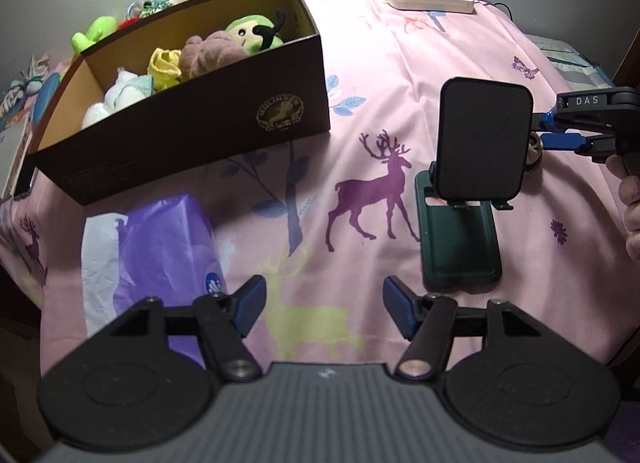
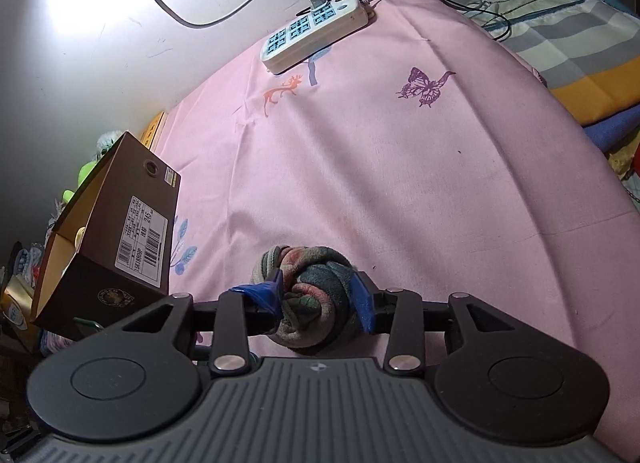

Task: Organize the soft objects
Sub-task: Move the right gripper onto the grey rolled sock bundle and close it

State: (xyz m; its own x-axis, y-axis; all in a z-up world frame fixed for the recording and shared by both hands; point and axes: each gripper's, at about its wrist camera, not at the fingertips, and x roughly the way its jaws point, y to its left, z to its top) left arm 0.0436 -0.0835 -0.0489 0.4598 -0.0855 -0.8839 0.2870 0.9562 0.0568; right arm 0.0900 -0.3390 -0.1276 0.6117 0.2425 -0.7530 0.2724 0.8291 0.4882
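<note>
Your left wrist view alone shows the inside of the brown shoebox, which stands on the pink printed sheet of the bed. In it lie a green plush toy, a brownish knitted bundle, a yellow soft piece and white bundles. More soft toys sit behind the box against the wall. The same view shows a purple tissue pack in front of the box, and a phone stand, dark green at the base, to the right of the printed deer.

Your right wrist view shows only the box's labelled end, but it alone shows the task item clearly: a rolled multicoloured sock bundle resting on the sheet between the blue pads of your right gripper. The jaws flank it closely on both sides; whether they press on it you cannot tell.

Your left gripper has its jaws spread with nothing between them, above the sheet.

Both views show a white power strip at the far edge of the bed, by the pale wall. Striped folded bedding lies at the right.
</note>
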